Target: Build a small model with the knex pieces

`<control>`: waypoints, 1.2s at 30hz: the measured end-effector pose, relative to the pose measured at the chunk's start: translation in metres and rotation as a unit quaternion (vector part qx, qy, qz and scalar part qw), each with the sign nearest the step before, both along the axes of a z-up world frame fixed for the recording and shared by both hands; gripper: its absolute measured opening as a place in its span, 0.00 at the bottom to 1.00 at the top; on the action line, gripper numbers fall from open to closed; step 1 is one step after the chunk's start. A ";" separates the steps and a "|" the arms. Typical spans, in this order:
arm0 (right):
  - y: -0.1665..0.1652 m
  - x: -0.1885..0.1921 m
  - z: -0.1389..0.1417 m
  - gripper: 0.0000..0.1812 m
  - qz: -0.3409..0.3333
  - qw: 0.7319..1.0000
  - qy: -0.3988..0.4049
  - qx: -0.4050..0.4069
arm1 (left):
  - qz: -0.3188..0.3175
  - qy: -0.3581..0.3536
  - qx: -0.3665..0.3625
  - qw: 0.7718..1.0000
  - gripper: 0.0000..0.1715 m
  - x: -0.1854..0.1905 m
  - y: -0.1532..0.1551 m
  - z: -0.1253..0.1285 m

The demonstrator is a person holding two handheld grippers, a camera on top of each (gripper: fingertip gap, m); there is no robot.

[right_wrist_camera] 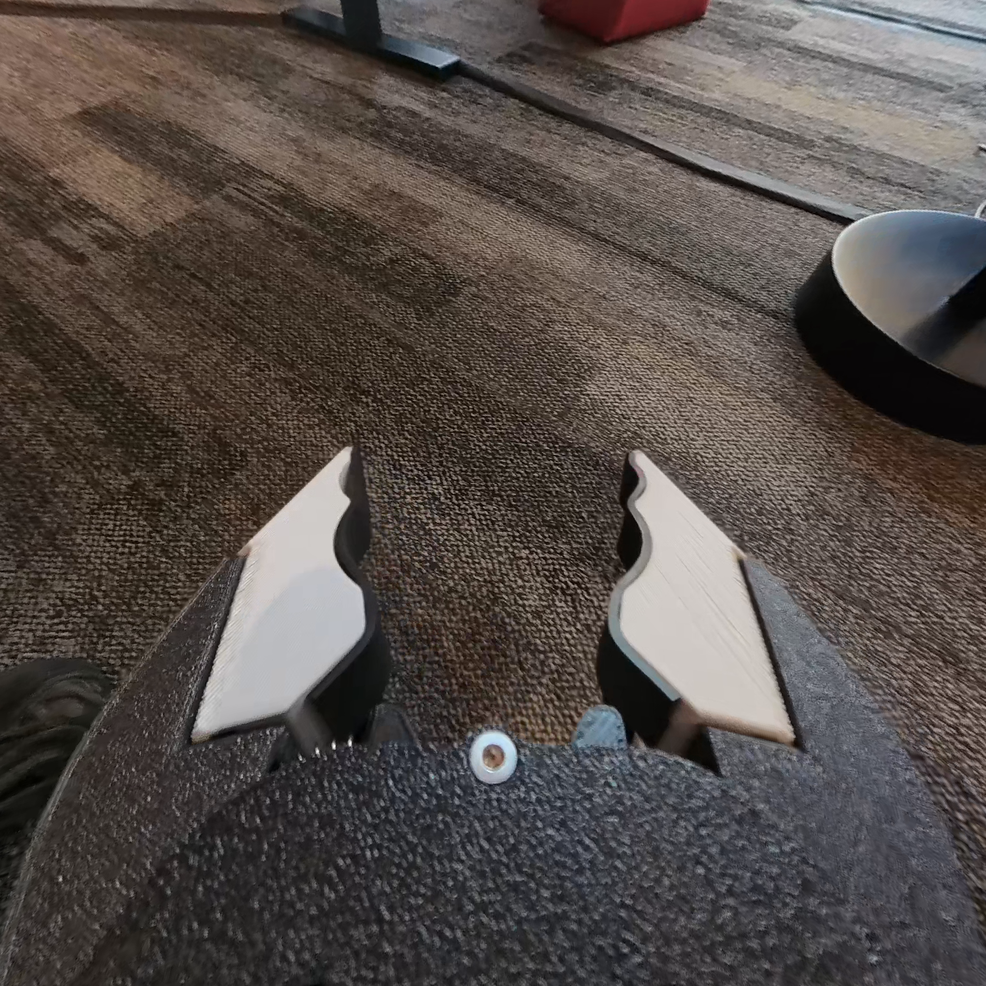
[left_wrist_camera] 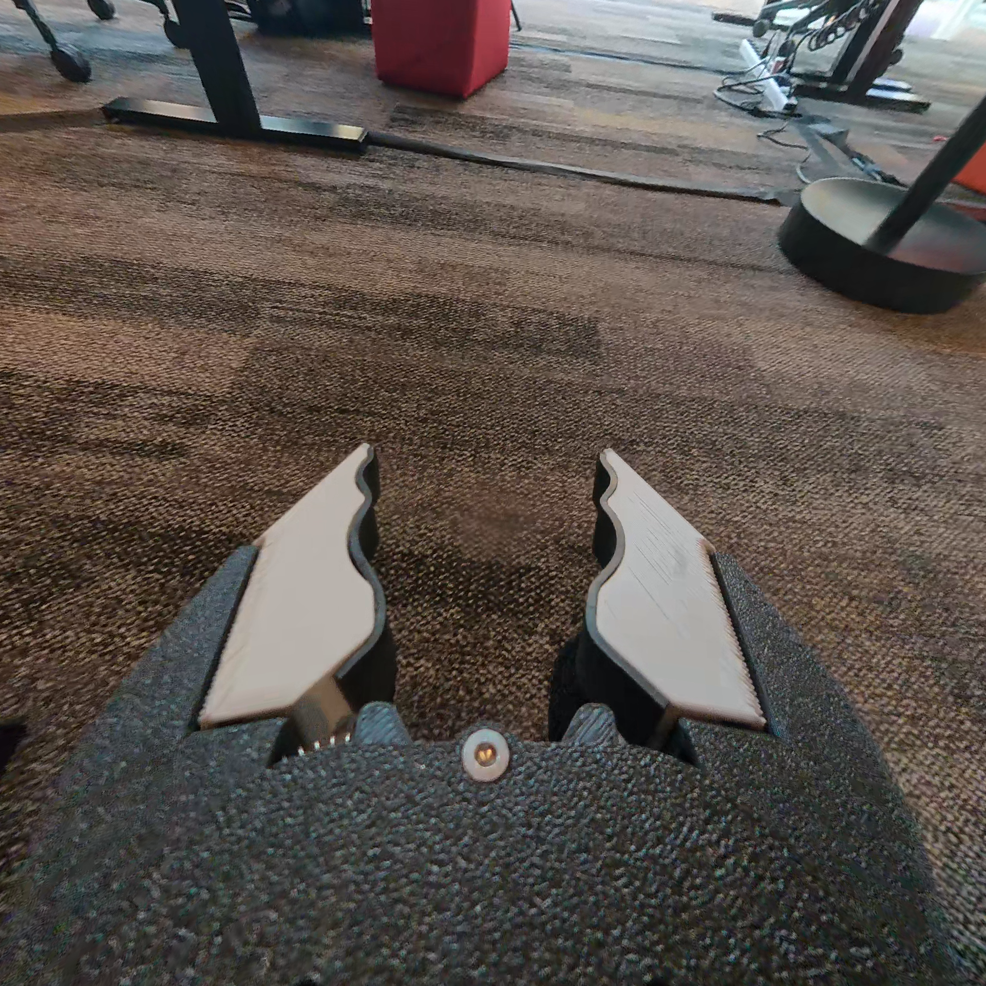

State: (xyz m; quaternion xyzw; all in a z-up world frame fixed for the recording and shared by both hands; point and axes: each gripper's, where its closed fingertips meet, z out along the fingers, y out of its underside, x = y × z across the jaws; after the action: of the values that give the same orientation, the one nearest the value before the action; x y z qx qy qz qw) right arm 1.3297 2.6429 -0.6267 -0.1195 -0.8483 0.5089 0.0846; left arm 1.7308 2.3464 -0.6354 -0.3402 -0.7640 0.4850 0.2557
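Hovering over brown carpet, my left gripper has fingers spread wide, nothing between them. Right gripper likewise wide and empty. Round black stand base sits ahead to the right, well apart. Red cube seat and a black desk foot lie far ahead.

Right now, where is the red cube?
The red cube sits on the carpet at the top centre of the left wrist view, right of the black desk leg; the right wrist view shows only its lower edge, top right.
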 end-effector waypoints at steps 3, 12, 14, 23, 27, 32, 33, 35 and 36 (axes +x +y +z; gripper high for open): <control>-0.008 0.008 -0.003 0.52 0.015 1.000 -0.005 -0.002 | -0.003 -0.017 -0.007 1.000 0.47 0.006 0.005 -0.002; 0.019 -0.004 0.002 0.51 -0.022 1.000 -0.005 -0.008 | -0.065 -0.013 0.005 0.998 0.46 -0.036 0.027 -0.001; 0.031 -0.011 0.003 0.51 -0.042 0.999 -0.005 -0.010 | -0.081 -0.006 0.007 0.997 0.45 -0.052 0.031 0.002; 0.084 -0.032 0.012 0.52 -0.118 0.993 -0.003 -0.020 | -0.164 0.004 0.002 0.986 0.44 -0.124 0.061 0.013; 0.110 -0.038 0.012 0.52 -0.145 0.989 -0.001 -0.016 | -0.192 0.006 0.001 0.981 0.44 -0.147 0.071 0.011; 0.145 -0.050 0.018 0.52 -0.181 0.983 0.004 -0.009 | -0.223 0.010 0.006 0.975 0.44 -0.172 0.083 0.008; 0.152 -0.052 0.020 0.52 -0.188 0.982 0.004 -0.007 | -0.229 0.010 0.008 0.973 0.44 -0.177 0.085 0.007; 0.160 -0.047 0.020 0.52 -0.193 0.981 -0.005 -0.004 | -0.252 0.008 0.012 0.968 0.44 -0.188 0.089 0.007; 0.160 -0.039 0.018 0.52 -0.185 0.983 -0.009 0.004 | -0.270 0.004 0.010 0.963 0.44 -0.197 0.092 0.010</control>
State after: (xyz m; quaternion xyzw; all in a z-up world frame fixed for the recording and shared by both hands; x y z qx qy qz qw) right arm 1.2912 2.8030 -0.6087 -0.2789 -0.8143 0.4797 0.1704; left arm 1.5339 2.4383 -0.6258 -0.5291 -0.6477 0.3913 0.3840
